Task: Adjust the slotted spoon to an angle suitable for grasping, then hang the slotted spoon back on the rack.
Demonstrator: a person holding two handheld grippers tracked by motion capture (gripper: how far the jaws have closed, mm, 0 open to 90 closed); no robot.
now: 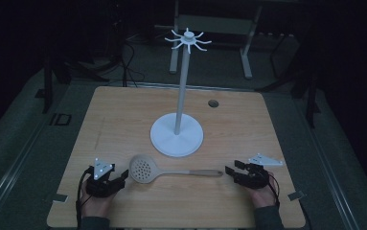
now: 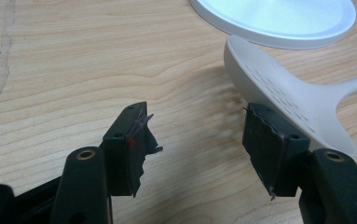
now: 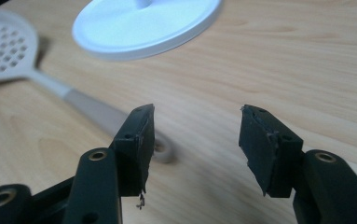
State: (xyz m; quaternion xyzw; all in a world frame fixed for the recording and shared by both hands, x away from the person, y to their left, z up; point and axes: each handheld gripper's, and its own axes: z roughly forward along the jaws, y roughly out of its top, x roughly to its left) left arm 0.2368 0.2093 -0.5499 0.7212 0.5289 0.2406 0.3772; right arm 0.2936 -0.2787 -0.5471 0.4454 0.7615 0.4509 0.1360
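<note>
Wood: the worktop is made of light wood, and everything is sitting on it.
Spoon: a pale spoon with holes in its bowl is lying flat near the person's edge, between the two tools, its bowl pointing to the left one and its handle to the right one.
Stand: a white stand with a round foot, a tall pole and little hooks on top is standing upright just behind the spoon, and nothing is hanging on the hooks.
Left tool: the left tool is sitting just beside the spoon's bowl with its jaws spread wide and nothing between them; in the left gripper view the bowl is lying right by one jaw, and I cannot tell if it is touching.
Right tool: the right tool is waiting close to the handle's end, jaws spread and gripping nothing; in the right gripper view the handle is running behind one jaw.
Done: nothing is looking done yet, because the spoon is lying on the wood and no tool is holding it.
Left to do: I am guessing the spoon is going on a hook, so someone is needing to pinch it, lift it and hang it by the ring on its handle.
Holders: no bowl, box or tray is showing here.
</note>
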